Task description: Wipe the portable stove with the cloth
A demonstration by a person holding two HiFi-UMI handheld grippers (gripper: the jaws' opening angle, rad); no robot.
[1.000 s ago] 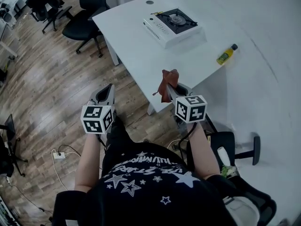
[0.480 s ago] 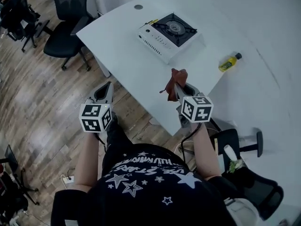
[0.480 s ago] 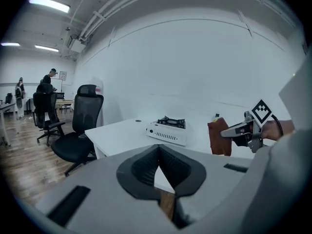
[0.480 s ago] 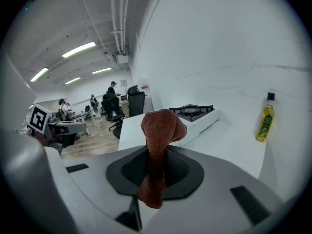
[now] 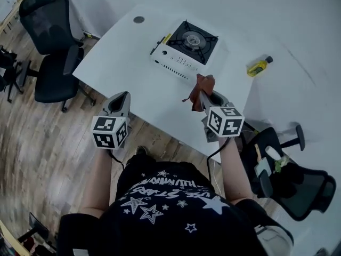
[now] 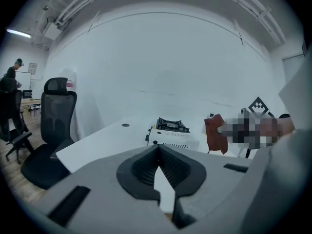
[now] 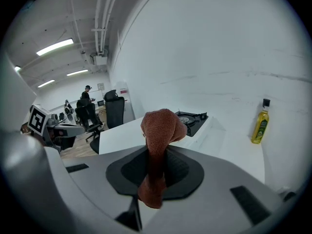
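Person: black short-sleeved T-shirt [image 5: 160, 207], printed with white stars of mixed sizes, some filled, some outlined, under a curved band of white lettering; wording not legible

Left hand-held gripper [image 5: 121, 97]: pale grey moulded shell, tapering forward, dark inner face. At its rear a white left cube [image 5: 110, 133], black square markers on each visible face

Right hand-held gripper [image 5: 206, 97]: same grey shell, same kind of right cube [image 5: 225, 121]. Thin black cable [image 5: 214, 154] trails from below it

Gripper views: matte grey shells with dark rectangular slots; pads [image 6: 140, 168] black and ribbed on both
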